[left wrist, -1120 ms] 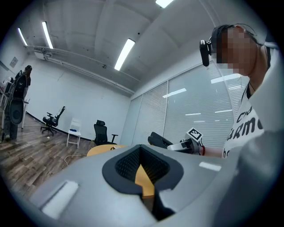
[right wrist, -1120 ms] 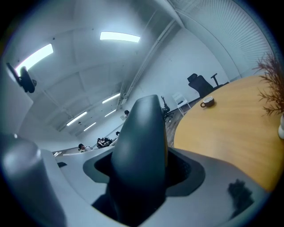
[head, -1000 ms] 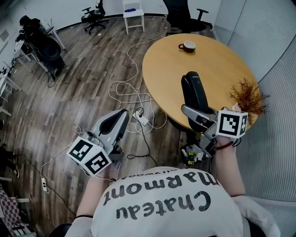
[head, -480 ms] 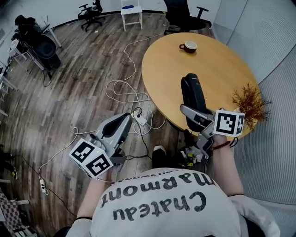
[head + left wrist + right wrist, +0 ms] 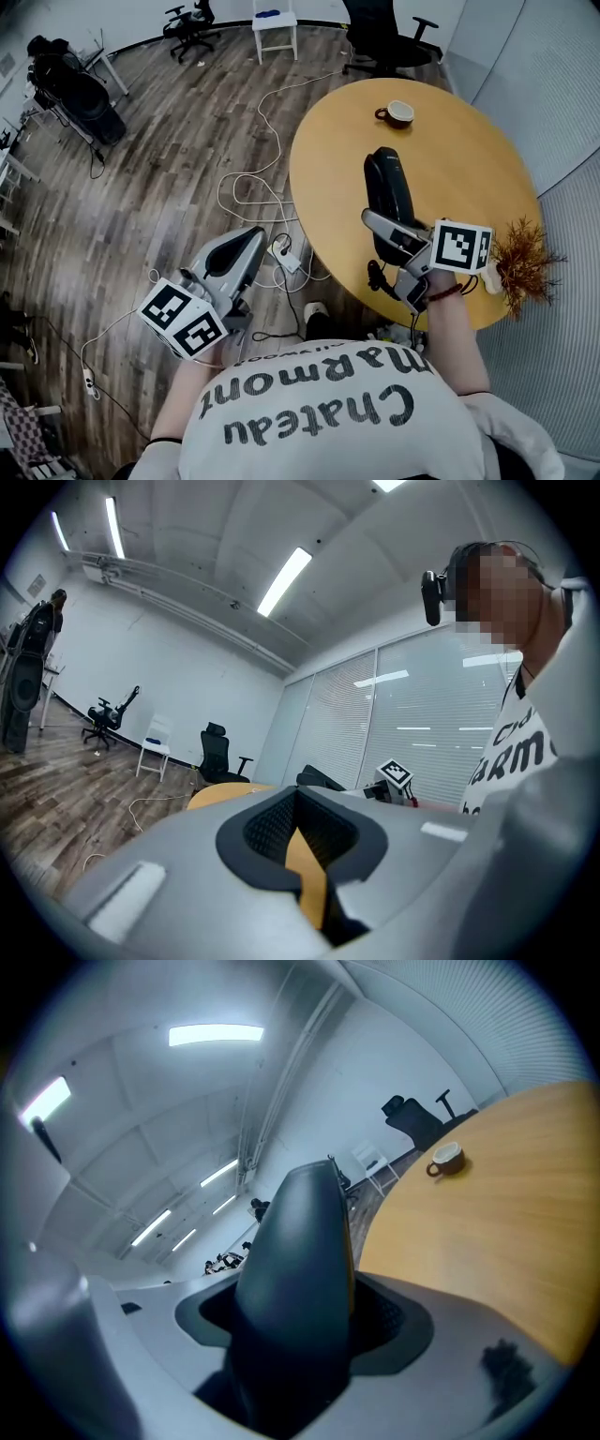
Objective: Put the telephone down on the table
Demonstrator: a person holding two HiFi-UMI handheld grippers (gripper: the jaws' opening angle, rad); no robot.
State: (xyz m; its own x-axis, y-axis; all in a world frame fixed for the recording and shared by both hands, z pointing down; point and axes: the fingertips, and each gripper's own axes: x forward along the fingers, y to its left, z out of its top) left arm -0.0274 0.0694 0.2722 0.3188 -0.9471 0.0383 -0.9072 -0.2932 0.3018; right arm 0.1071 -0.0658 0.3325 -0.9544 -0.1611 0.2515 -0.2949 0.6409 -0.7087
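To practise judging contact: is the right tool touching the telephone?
Touching. The right gripper view shows the telephone clamped between the right tool's jaws, no gap either side.

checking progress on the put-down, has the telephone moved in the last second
Yes. In the head view the telephone, held in the right gripper, is further in over the table, nearer the cup.

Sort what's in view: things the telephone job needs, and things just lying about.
Job: telephone, clamped in the right gripper; round table.

Lying about: cup on the table; dried plant by the table's edge; cables on the floor; office chairs; empty left gripper.
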